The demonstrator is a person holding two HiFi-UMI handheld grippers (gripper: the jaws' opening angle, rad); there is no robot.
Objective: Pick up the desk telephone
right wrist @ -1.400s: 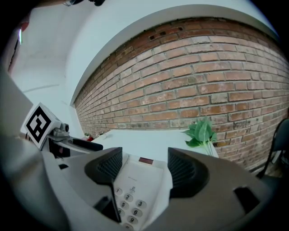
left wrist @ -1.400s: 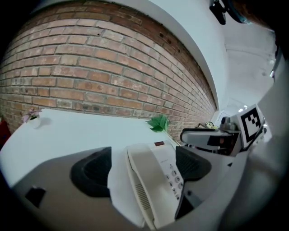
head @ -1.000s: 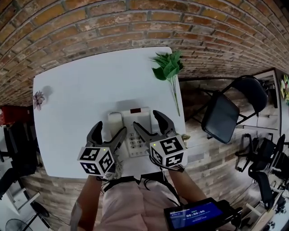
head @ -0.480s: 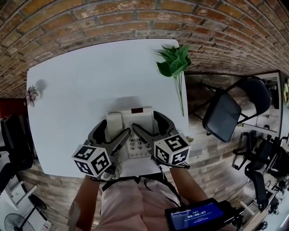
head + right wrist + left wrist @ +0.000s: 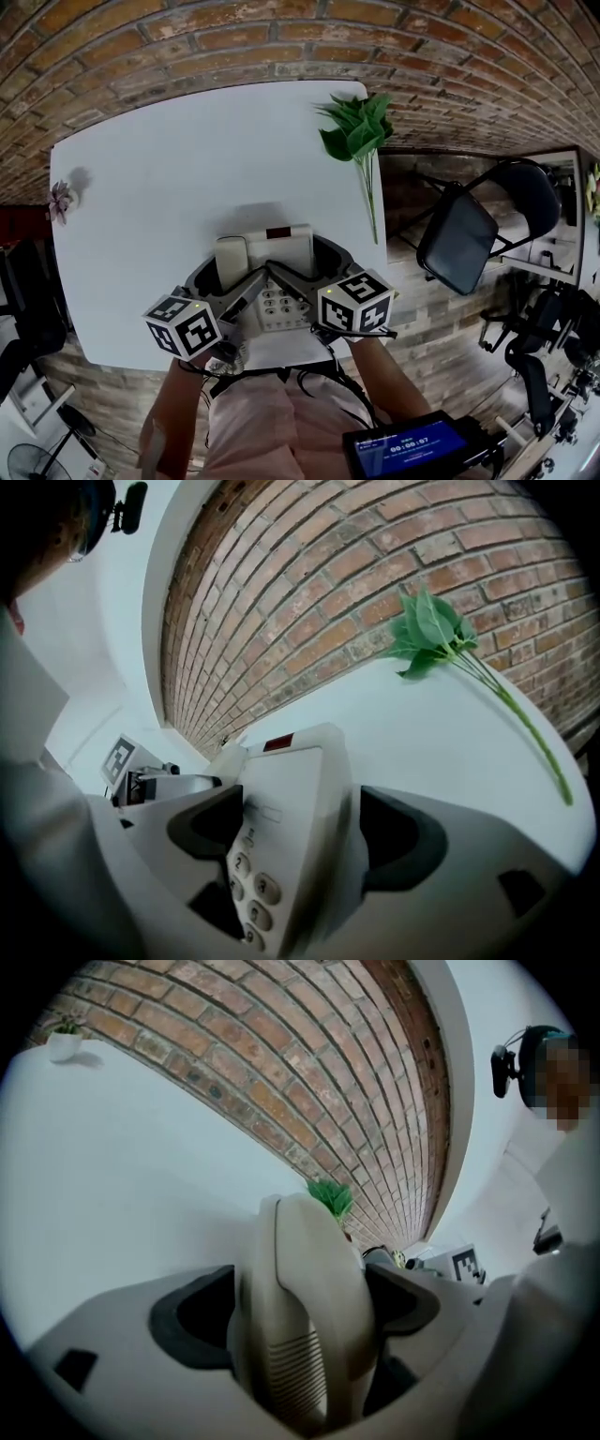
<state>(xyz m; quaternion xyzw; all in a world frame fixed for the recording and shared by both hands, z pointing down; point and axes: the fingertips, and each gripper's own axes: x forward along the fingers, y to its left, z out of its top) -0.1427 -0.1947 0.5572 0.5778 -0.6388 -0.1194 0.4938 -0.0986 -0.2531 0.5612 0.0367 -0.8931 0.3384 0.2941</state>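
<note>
**Head view.** The desk telephone (image 5: 277, 251) sits near the front edge of the white table (image 5: 169, 178), straight ahead of the person. The left gripper (image 5: 232, 278) straddles the handset (image 5: 231, 253) on the phone's left side. The right gripper (image 5: 307, 267) straddles the keypad half of the body. Both slope down onto the phone. A green sprig (image 5: 354, 131) lies well apart toward the far right corner and is not in the way.

**Left gripper view.** The handset runs lengthwise between the 2 jaws, with a pad close to each flank. The jaws are spread and show no squeeze, so the gripper is released and holds nothing yet.

**Right gripper view.** The jaws have just been opening and stand wide and unclenched, with the phone body between them. The keypad (image 5: 246, 878) is toward 1 pad and the phone's outer edge is by the other.

**Judgement.** The step in hand looks like seating both grippers before the close.
- Sink the jaws deeper so the pads bear on the side walls, not on the buttons.
- Close the 2 grippers together.
- The handset probably only rests in its cradle, so a left grip alone would likely lift it off the base.
- Carry the weight on the right gripper, and raise both level and at the same rate.
- No cord is visible, so watch for a snag.
</note>
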